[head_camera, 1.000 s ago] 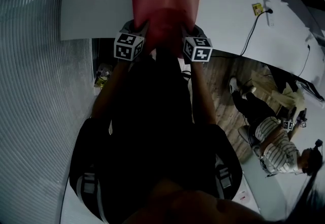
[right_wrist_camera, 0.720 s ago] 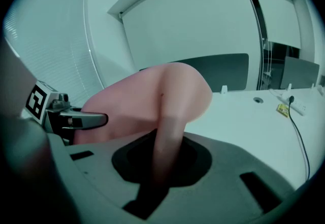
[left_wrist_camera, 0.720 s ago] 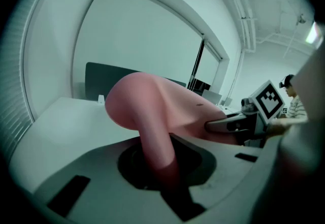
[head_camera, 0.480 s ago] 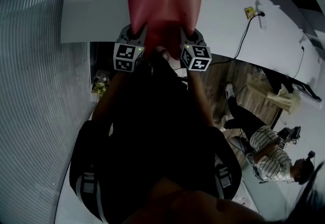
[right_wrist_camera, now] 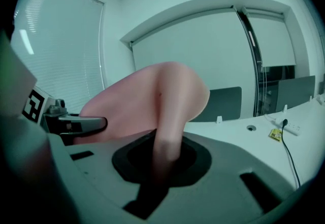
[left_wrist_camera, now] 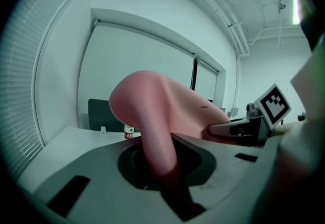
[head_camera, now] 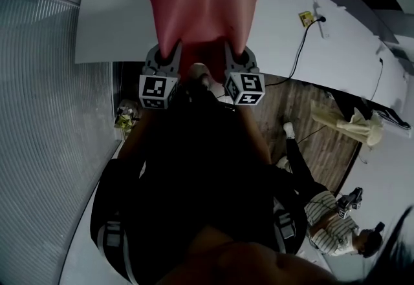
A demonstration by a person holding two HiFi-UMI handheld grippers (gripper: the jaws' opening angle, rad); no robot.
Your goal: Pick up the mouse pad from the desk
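Where the mouse pad (head_camera: 204,2) is: pinched by its near edge in both sets of jaws. The pink sheet rises and arches away ahead of them, apparently clear of the white tabletop (head_camera: 110,25) beyond.
Left gripper (head_camera: 169,57): jaws closed on the pad's near left corner. In the left gripper view the pink edge runs straight down into the slot between them.
Right gripper (head_camera: 234,57): jaws likewise clamped, on the near right corner, level with the left pair.
Why two grips: the pad looks limp, and holding both corners lets it bow between the jaws rather than fold or droop off one side.
Why an edge pinch: a flat sheet offers only its rim to grab.
Task state: the pickup looks essentially done, judging by how the pad hangs free ahead of the jaws.
Risk: a shallow bite could let the soft edge slide out.
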